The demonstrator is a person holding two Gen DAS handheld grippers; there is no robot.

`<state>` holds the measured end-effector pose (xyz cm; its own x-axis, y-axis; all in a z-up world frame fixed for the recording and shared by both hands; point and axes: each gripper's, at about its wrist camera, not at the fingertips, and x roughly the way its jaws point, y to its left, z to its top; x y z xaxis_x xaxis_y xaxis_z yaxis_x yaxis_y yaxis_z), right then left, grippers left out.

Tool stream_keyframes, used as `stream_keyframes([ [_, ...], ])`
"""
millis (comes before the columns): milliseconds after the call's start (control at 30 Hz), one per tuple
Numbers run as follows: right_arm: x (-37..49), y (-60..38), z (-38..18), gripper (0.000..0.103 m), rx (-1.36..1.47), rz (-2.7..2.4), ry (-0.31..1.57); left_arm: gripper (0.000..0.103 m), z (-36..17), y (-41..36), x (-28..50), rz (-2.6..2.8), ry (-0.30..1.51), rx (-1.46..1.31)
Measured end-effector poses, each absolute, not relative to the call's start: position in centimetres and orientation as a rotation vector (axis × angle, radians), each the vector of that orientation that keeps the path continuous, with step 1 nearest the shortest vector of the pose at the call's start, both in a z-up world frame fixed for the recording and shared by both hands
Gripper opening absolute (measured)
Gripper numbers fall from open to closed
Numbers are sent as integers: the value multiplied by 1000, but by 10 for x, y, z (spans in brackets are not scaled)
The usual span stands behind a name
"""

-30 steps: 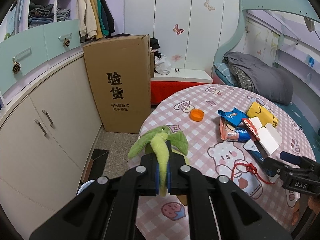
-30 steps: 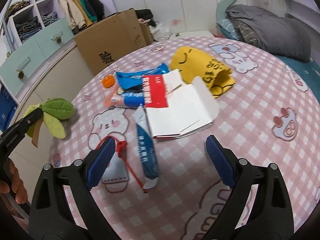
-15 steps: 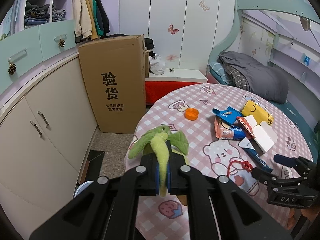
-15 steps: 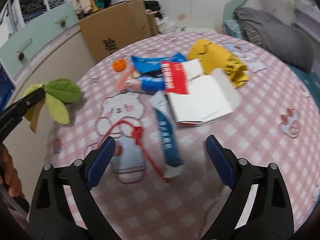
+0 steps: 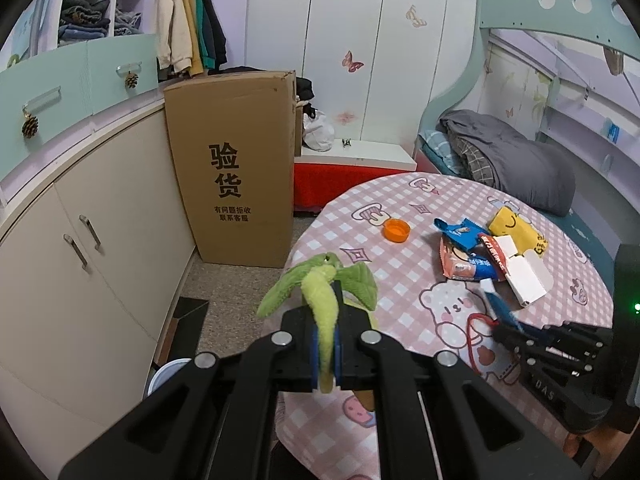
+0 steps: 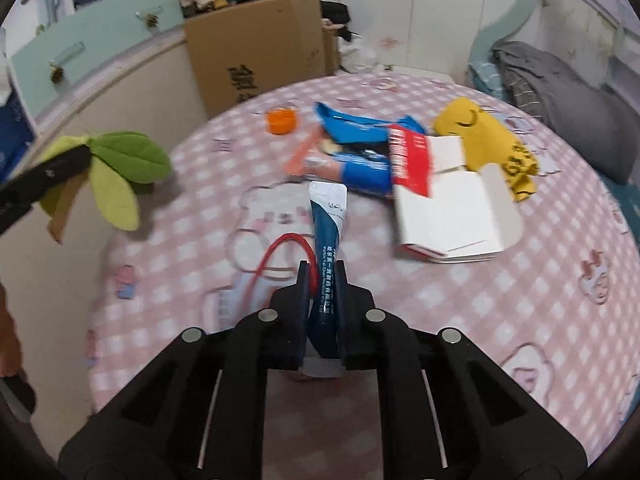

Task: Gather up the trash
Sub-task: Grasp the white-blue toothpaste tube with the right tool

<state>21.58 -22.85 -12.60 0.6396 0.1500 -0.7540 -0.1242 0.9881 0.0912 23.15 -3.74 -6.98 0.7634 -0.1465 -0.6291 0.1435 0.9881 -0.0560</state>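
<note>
Two grippers are working over the round bench (image 6: 520, 320) with its pink checked cloth. The right gripper (image 6: 323, 280) is pointing down at the blue tube (image 6: 328, 232), and its jaws are closing with the tube's near end caught between the pads, the far end lying flat on the cloth beside a red cord (image 6: 280, 244). The left gripper (image 5: 326, 344) is hanging near the bench's left edge, its jaws clenched on the stem of a green plush leaf toy (image 5: 320, 280), whose leaves are spreading out above the pads. Farther back, more trash is lying in a loose cluster: an orange cap (image 6: 282, 120) off by itself, a blue snack wrapper (image 6: 352, 132), a red and white carton (image 6: 440, 200) lying opened, and a yellow bag (image 6: 488, 140) touching the carton's far side.
</note>
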Motion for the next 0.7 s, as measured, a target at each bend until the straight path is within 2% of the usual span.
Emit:
stream_keyframes([
  [267,215,-178,-95,11,92,326,801,5,-67,5,227,-136,676,-63],
  [433,230,-122,-85,11,99,443,791,5,-69,58,224,-71,670,-125],
  [700,266,-4,-111,11,88,607,870,5,-94,156,224,84,689,-186],
])
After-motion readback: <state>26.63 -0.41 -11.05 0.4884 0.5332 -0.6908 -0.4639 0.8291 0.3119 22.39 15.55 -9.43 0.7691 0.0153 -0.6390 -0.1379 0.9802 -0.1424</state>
